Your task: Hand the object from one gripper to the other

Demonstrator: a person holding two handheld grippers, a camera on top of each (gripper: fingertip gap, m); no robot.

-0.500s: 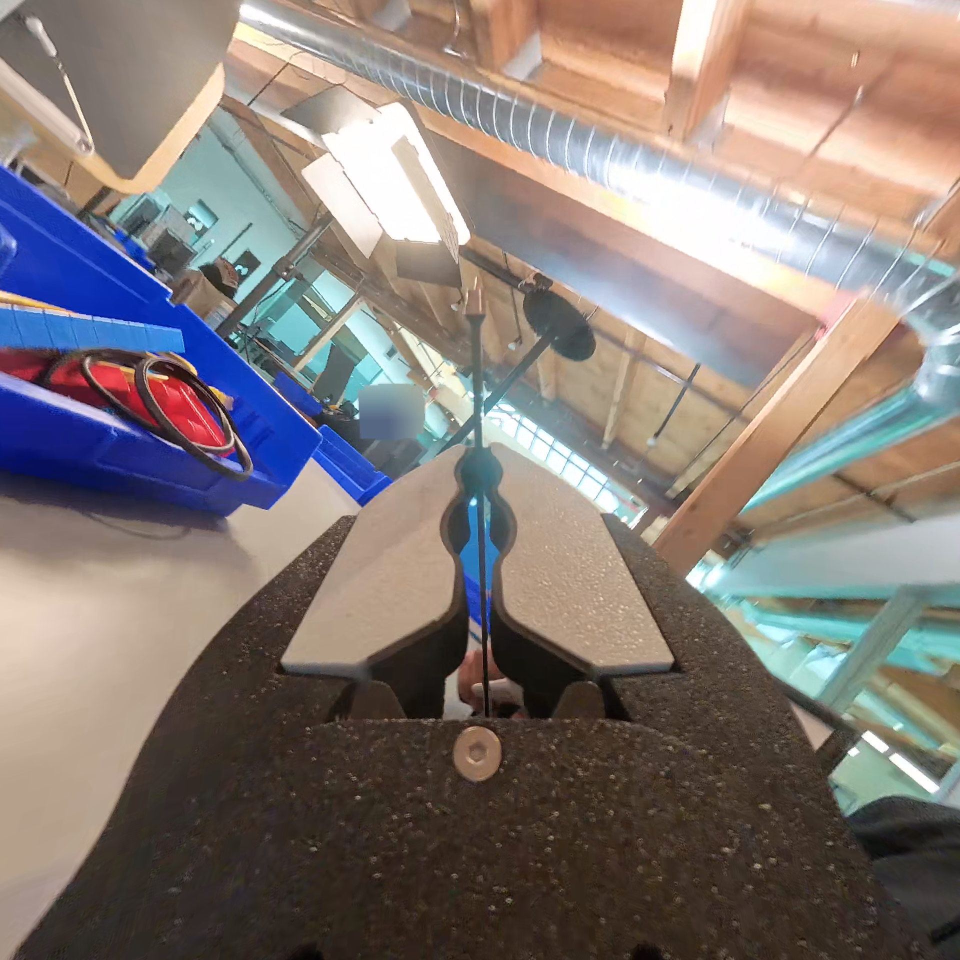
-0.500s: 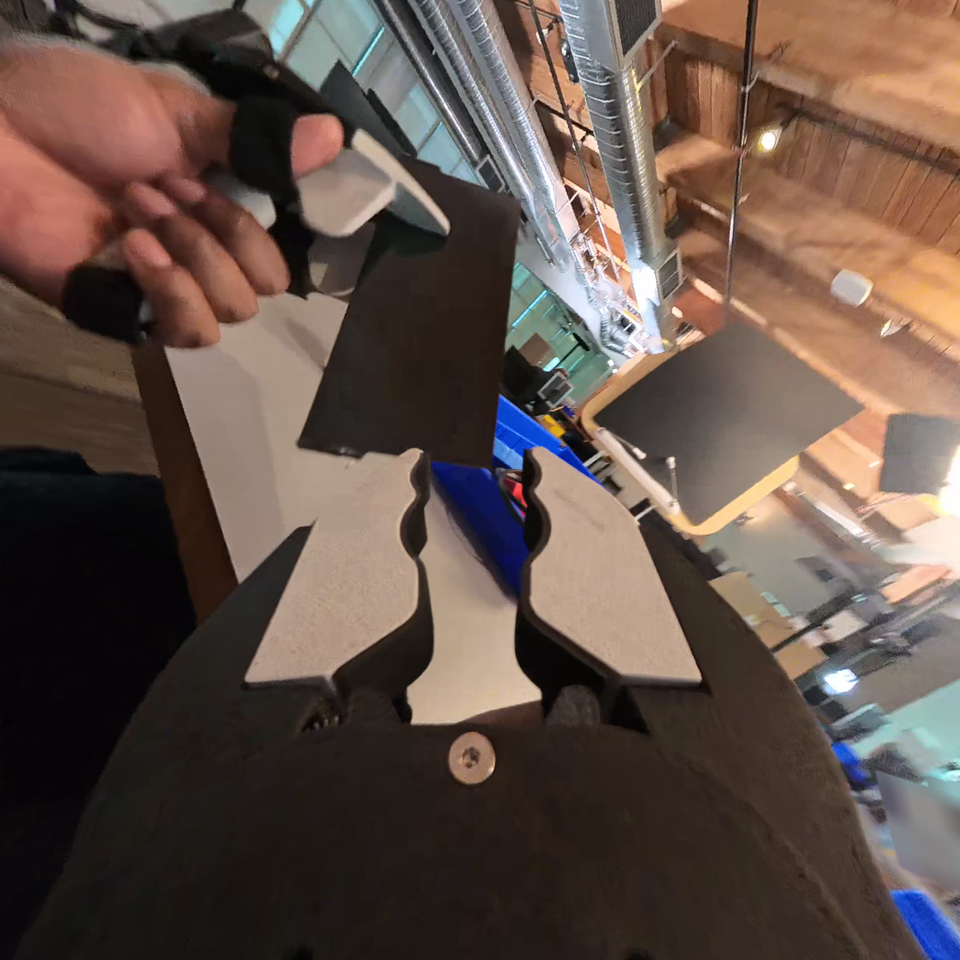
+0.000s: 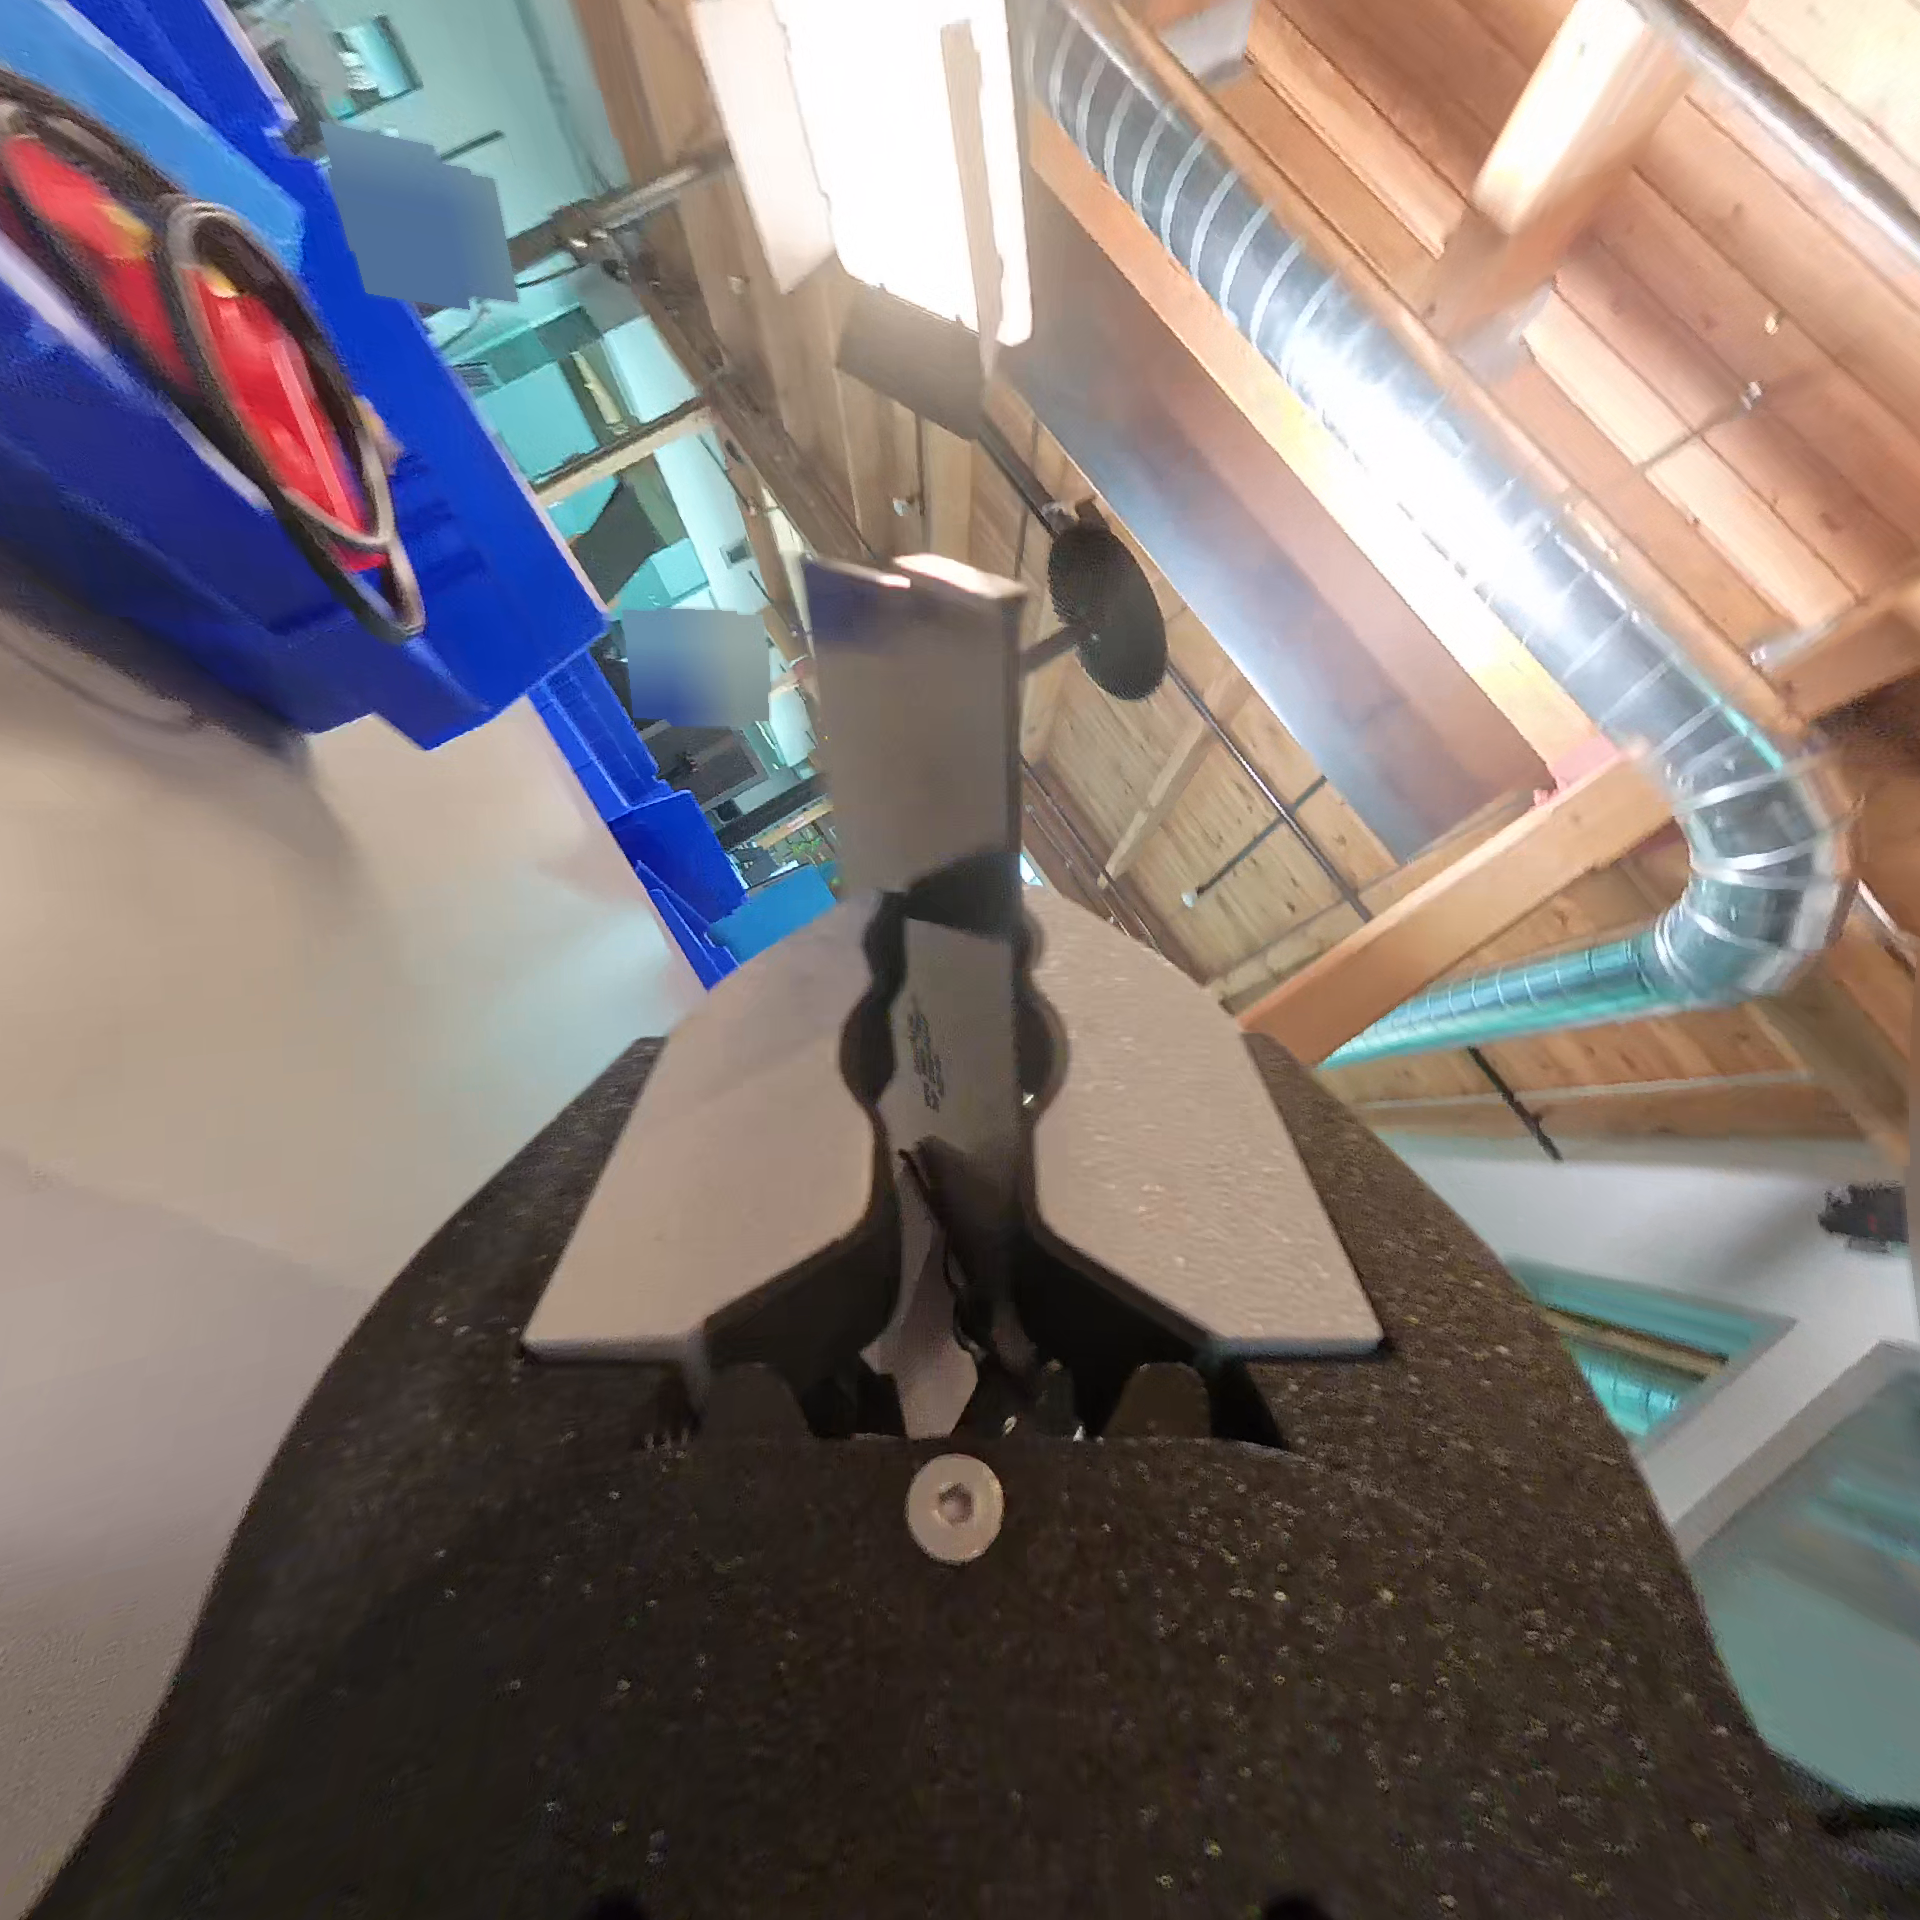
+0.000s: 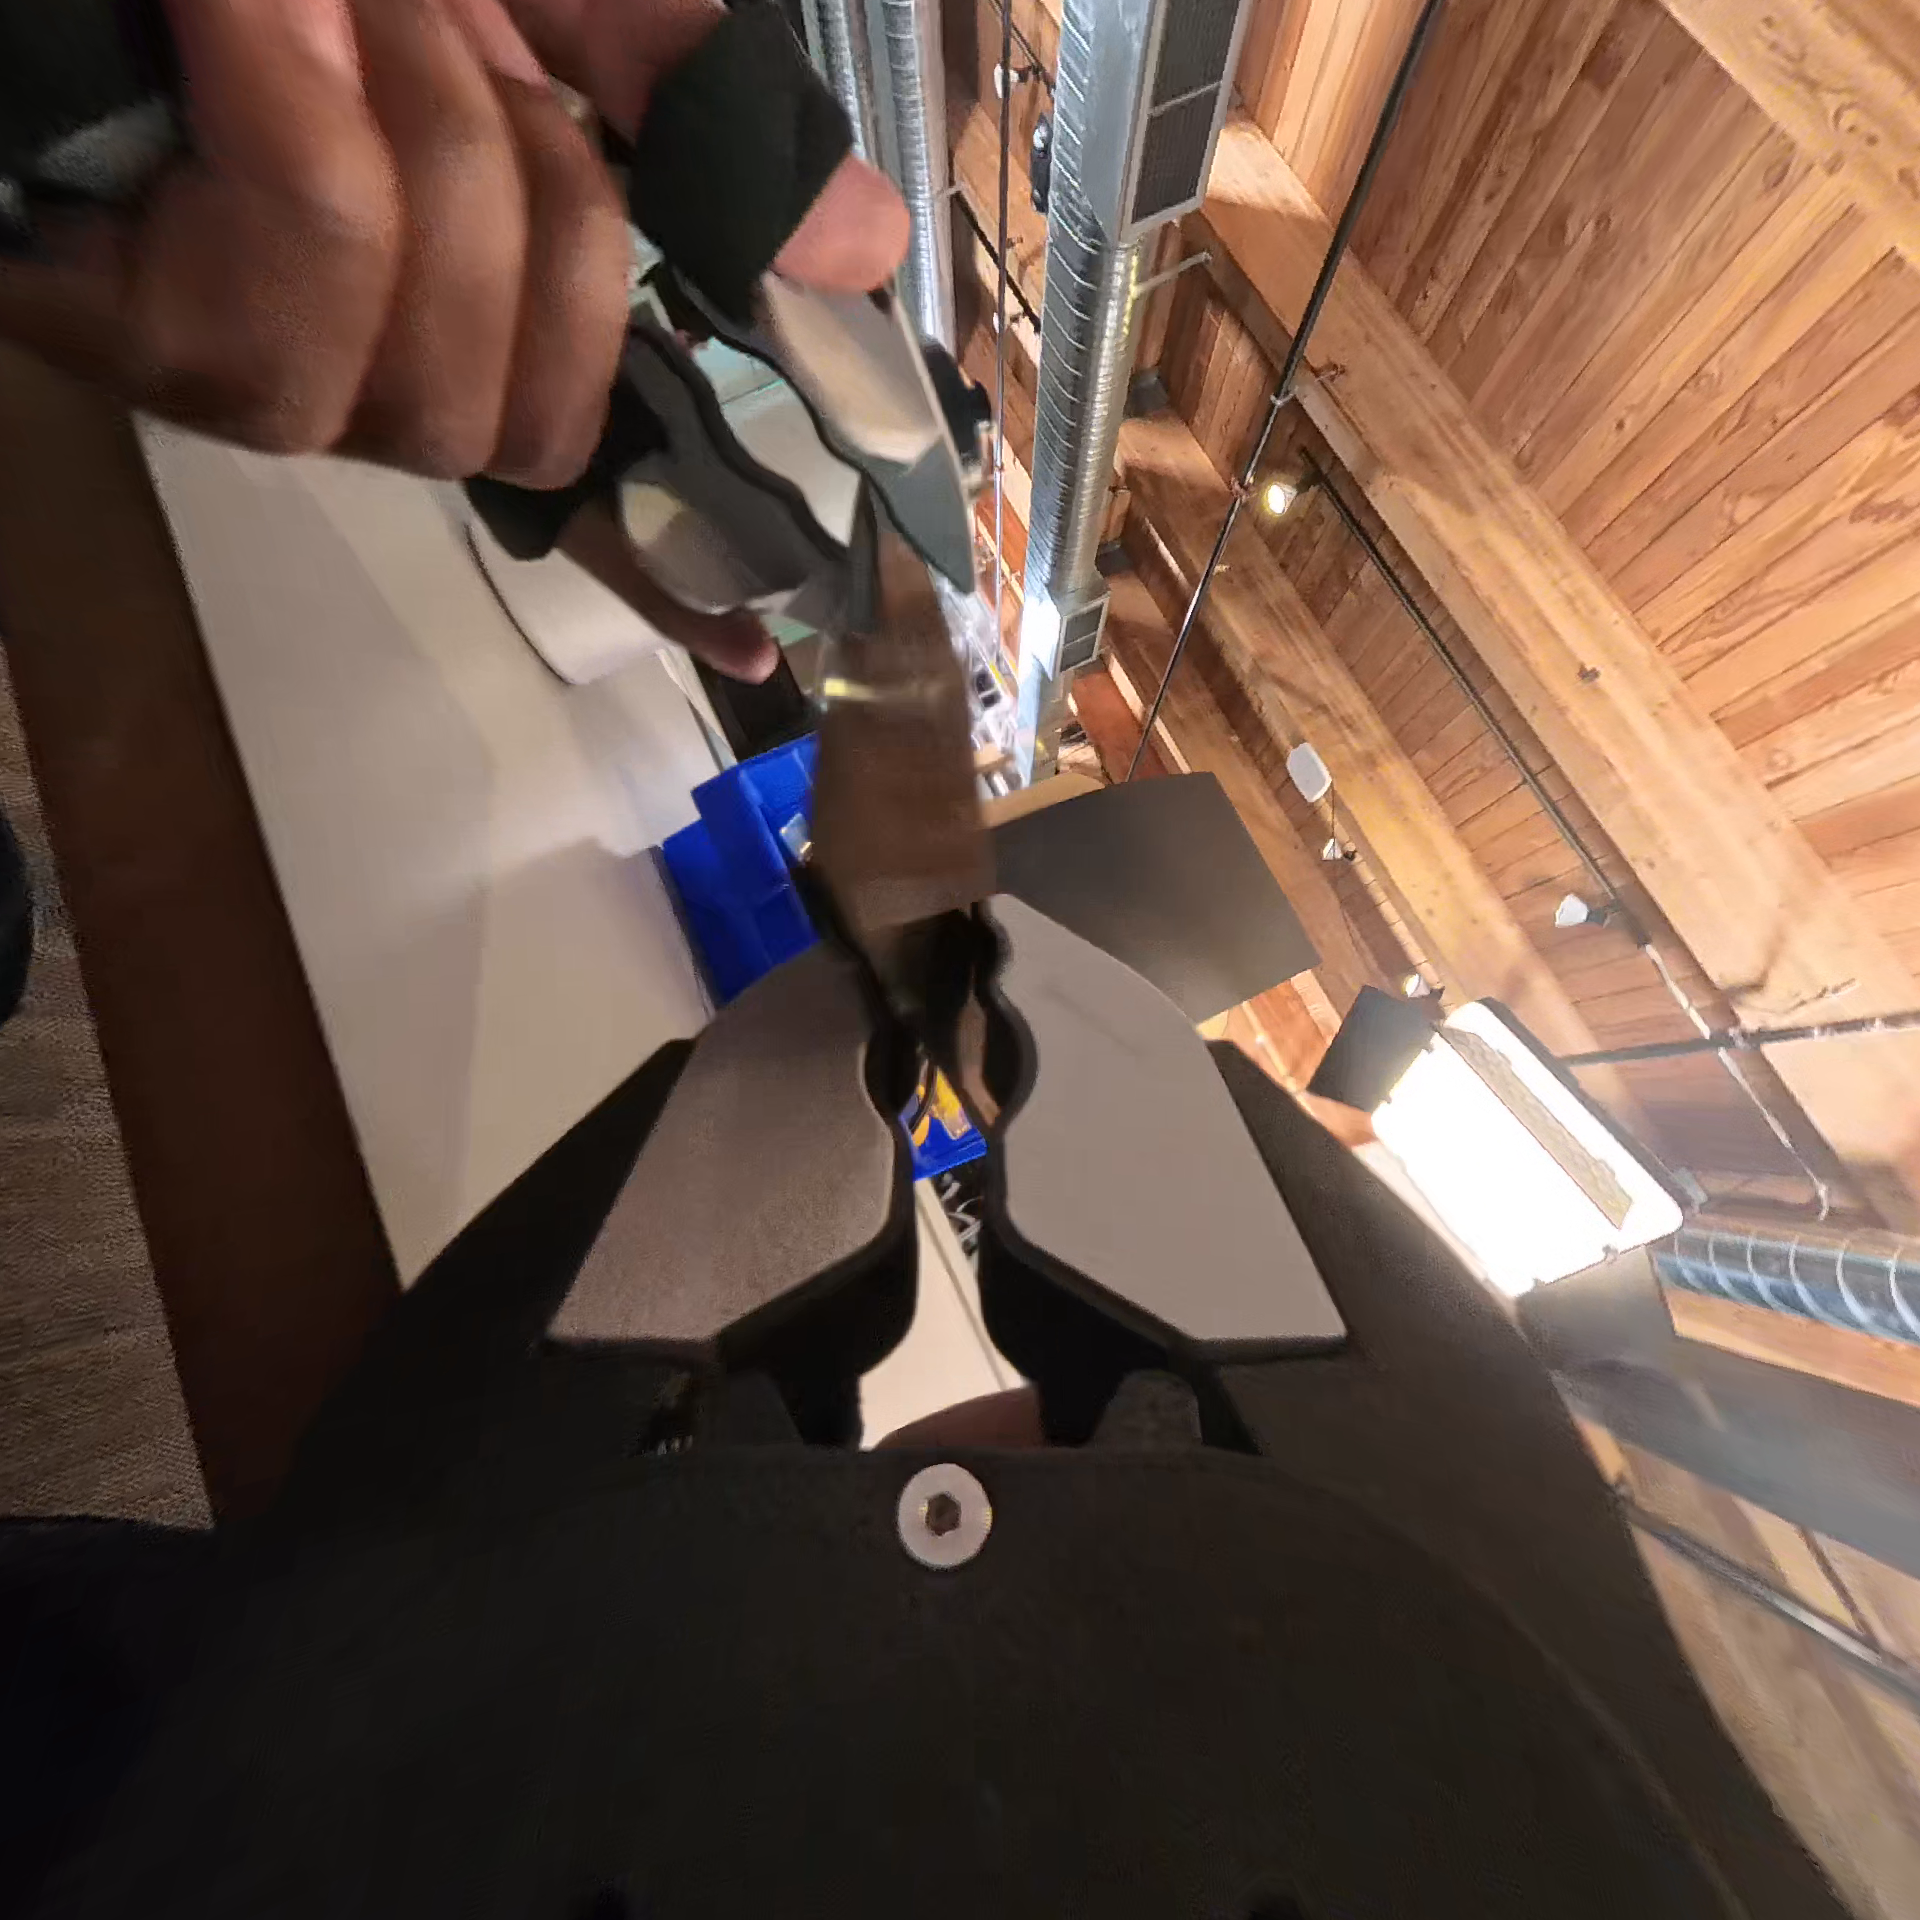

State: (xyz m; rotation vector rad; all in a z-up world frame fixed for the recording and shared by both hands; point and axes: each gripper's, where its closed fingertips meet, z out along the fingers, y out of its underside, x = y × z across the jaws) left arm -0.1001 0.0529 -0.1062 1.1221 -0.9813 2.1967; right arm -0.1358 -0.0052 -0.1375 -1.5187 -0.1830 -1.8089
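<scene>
A thin dark card (image 4: 902, 800) spans between both grippers. The left gripper (image 3: 951, 935) has its jaws clamped on one end; the right gripper (image 4: 935, 945) pinches the other, though blur hides the exact contact there.

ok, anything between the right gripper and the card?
Nothing visible. The card's lower edge sits right between the right gripper's fingertips, and only the left gripper is on its upper end.
</scene>
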